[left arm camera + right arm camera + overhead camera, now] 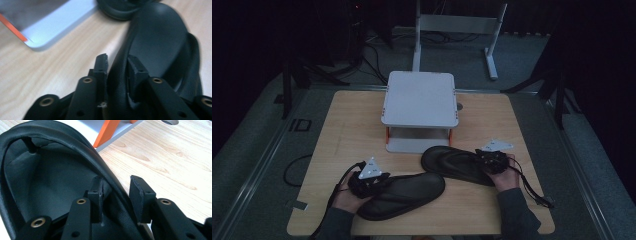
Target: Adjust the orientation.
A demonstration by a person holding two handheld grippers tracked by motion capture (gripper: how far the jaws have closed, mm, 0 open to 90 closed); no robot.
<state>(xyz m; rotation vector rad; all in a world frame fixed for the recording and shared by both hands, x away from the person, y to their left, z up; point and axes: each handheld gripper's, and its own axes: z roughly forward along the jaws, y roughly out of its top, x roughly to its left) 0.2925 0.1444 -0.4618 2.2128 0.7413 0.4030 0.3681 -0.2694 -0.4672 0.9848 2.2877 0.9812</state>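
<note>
Broadly, the wooden table [362, 115] carries everything, and at its far middle stands a pale grey riser [420, 98] with a flat square top, a lower base plate and orange posts between the two. In front of the riser lie two black slippers, their tips close together near the table's middle. The left slipper [404, 194] lies slantwise toward the near edge, sole side down, its toe pointing to the right and away. The right slipper [452, 162] lies just before the riser's base, stretching from the middle toward the right.

The person's forearms come in from the near edge. The left hand-held gripper [371, 181] sits at the heel end of the left slipper; in the left gripper view its two black jaws pinch the slipper's upright side rim, one pad outside and one inside against the insole, with the wood grain and a corner of the riser beyond. The right hand-held gripper [492, 161] is at the right end of the right slipper. In the right gripper view its jaws straddle the curved strap of that slipper: the left pad lies against the strap, while the right pad stands a little apart from it, so the jaws are not yet pressed on it.
</note>
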